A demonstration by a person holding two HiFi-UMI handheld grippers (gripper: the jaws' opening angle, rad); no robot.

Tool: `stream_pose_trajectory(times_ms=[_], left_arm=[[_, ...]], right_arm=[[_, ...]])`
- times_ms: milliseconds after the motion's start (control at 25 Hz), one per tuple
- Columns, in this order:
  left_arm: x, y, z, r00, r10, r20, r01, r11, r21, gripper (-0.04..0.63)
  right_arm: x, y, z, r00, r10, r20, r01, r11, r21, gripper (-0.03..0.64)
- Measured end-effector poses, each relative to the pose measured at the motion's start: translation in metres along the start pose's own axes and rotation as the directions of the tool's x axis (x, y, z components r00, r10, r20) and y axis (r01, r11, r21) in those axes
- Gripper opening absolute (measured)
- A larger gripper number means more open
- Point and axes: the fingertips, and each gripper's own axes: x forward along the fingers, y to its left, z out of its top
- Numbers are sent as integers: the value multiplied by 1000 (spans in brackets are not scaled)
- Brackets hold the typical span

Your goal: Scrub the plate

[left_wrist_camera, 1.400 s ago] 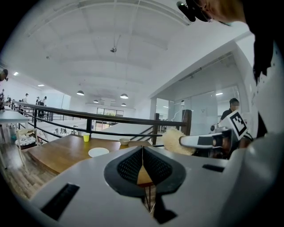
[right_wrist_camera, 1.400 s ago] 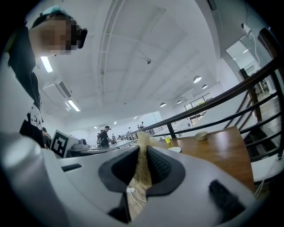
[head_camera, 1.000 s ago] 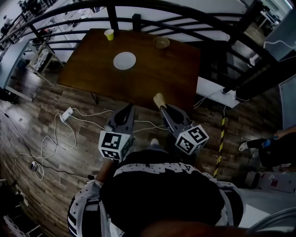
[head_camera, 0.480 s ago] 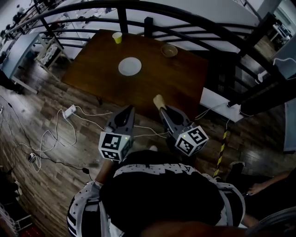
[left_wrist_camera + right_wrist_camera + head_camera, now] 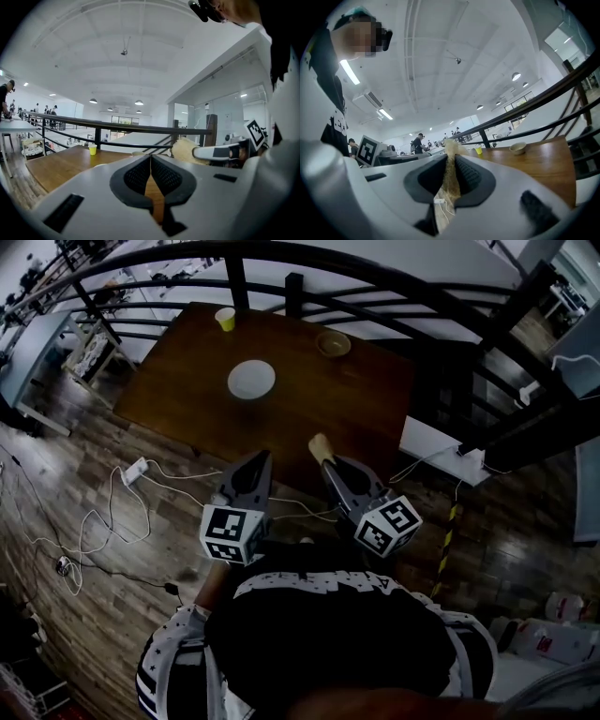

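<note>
Wooden table (image 5: pixel 309 399) sits in the upper middle of the head view, dark brown, pushed up against a black railing (image 5: pixel 375 277). The white plate (image 5: pixel 251 380) is on it, toward the upper left of the tabletop, with nothing touching it. A yellow cup (image 5: pixel 225 319) stands at the far edge near the rail and a small bowl (image 5: pixel 332 343) sits off to the plate's upper right.

The person is standing short of the table with both tools held low and tucked in close to the chest, marker cubes nearest the body and noses pointing forward at the table. The two sit side by side around the centre of the frame, angled slightly apart from each other.

The left gripper (image 5: pixel 261 457) has its jaws pressed together with nothing between them; its own view shows the two dark pads meeting in a line (image 5: pixel 151 161). The right gripper (image 5: pixel 330 461) is clamped on a tan fibrous scrubber (image 5: pixel 321 442), which sticks out past the jaw tips. In its own view the scrubber (image 5: pixel 450 161) runs straight up between the pads.

Both tools are well apart from the plate. White cables (image 5: pixel 122 512) are sprawled over the plank floor at the left of the frame.
</note>
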Motion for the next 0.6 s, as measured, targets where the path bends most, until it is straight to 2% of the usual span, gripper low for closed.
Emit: stream_pose_trajectory(times_ms=[200, 360, 600], left_arm=[[15, 17, 4, 999, -37, 1, 37, 999, -4, 14], [32, 33, 13, 996, -90, 4, 90, 995, 32, 14], [52, 78, 28, 995, -102, 13, 101, 994, 51, 14]], right_arm=[[13, -11, 5, 999, -52, 12, 52, 999, -12, 50], [37, -21, 15, 994, -98, 41, 98, 995, -8, 49], [81, -24, 27, 992, -110, 56, 112, 993, -24, 50]])
